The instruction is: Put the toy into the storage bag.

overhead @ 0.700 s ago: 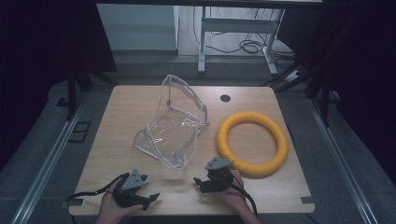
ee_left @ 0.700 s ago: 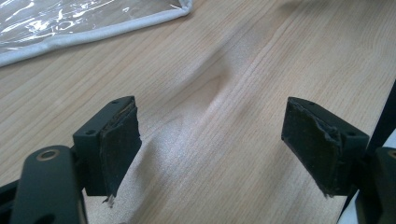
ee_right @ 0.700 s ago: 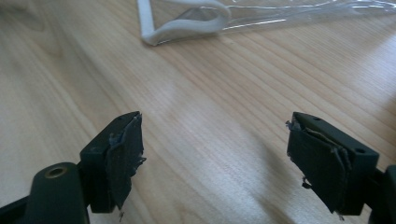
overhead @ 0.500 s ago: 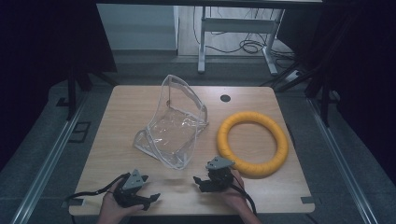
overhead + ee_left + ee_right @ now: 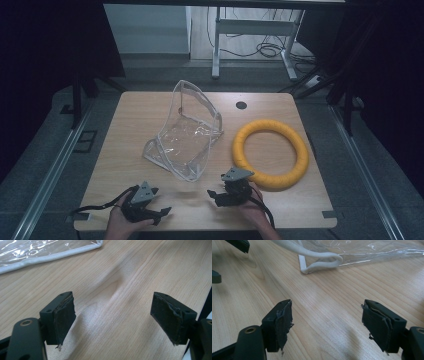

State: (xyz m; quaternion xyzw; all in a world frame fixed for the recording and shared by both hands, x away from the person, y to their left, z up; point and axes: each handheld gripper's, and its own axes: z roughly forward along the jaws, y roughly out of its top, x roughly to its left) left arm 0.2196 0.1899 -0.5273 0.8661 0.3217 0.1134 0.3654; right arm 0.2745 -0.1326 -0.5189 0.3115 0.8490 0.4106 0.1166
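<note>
Table (image 5: pixel 125 150) is carrying everything: the yellow ring (image 5: pixel 270 153) is lying at the right, the clear bag (image 5: pixel 187 132) is sitting mid-table just left of it. I am holding the left gripper (image 5: pixel 161 214) and right gripper (image 5: pixel 214 196) at the near edge, fingers released, grasping nothing.
</note>
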